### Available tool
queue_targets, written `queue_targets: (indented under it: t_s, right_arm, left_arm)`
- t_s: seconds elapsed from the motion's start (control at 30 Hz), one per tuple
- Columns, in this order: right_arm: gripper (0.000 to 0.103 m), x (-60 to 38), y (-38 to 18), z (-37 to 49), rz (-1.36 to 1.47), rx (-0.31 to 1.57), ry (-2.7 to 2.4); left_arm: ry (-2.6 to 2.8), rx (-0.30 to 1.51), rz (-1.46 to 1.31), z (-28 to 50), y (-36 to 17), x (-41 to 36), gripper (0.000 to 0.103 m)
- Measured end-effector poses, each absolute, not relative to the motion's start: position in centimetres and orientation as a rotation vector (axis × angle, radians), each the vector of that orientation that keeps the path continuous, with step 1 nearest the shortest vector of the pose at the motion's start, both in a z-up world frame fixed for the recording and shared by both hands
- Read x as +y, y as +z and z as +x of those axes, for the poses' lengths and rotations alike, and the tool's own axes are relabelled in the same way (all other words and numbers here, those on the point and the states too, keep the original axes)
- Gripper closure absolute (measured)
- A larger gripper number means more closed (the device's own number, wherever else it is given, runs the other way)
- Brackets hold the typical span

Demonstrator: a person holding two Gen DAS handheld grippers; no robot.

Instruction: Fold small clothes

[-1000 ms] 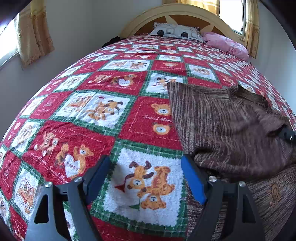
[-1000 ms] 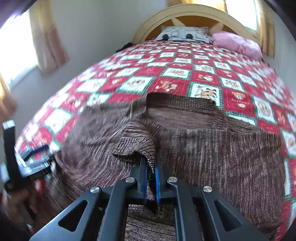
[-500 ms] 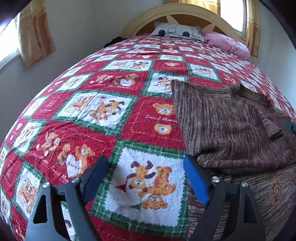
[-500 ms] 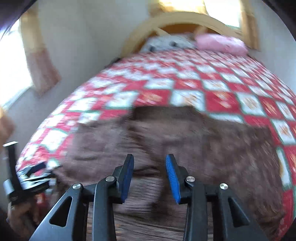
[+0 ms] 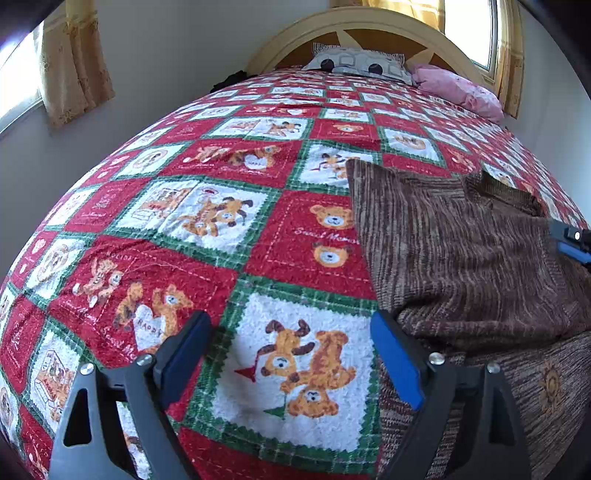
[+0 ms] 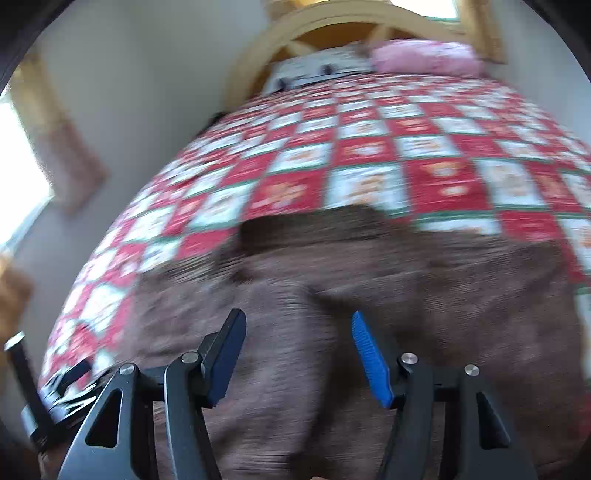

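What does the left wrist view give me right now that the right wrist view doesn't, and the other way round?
Left wrist only: sharp detail, the teddy-bear print on the quilt, the sweater's left edge, the left gripper over bare quilt, jaws opening, nothing between them.
Right wrist only: the right gripper above the brown sweater, jaws opening, no cloth pinched; heavily blurred.
Both: sweater, quilt, pink pillow, headboard.

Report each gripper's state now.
Left gripper: jaws opening, nothing between them, over the quilt.
Right gripper: jaws opening, holding nothing, above the brown sweater.
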State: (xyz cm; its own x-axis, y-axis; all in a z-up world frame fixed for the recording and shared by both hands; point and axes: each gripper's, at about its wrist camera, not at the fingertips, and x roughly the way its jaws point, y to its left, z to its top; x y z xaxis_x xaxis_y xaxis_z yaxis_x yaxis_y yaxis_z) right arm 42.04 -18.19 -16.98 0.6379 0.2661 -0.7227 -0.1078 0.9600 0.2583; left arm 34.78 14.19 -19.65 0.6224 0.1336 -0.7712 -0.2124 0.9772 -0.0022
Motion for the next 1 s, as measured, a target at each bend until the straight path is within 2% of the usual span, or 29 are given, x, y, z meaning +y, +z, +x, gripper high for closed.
queue_targets:
  t_s: [0.1,0.23,0.3,0.4,0.6,0.7,1.0]
  right_arm:
    - [0.042,-18.6,-16.4,41.5,0.195,0.840,0.236]
    - [0.042,-14.3,-15.9,37.3,0.017,0.792,0.395]
    - [0.042,-12.3,-16.7,35.4,-0.108,0.784,0.458]
    - [0.042,-9.9,-18.3,34.6,-0.239,0.800,0.478]
    - [0.043,-11.8,-19.6,35.2,-0.264,0.889,0.376]
    - [0.043,-13.2,-19.4,34.8,-0.239,0.907,0.389]
    - [0.043,-11.4,-17.1,33.7,-0.254,0.766,0.409]
  left_arm:
    - [0.189,0.865,-0.114,34.0,-19.1,14.4,0.012]
    - [0.155,0.775,-0.160,31.0,-16.6,14.5,0.012]
    - [0.173,0.730,-0.103,30.6,-15.2,13.8,0.003]
    - [0.174,0.734,-0.064,32.3,-14.7,12.9,0.000]
    - [0.149,0.921,0.170,34.4,-19.4,9.8,0.000]
    - [0.135,0.885,0.129,33.2,-19.1,10.3,0.000]
    - [0.131,0.748,-0.009,31.1,-15.4,11.2,0.000]
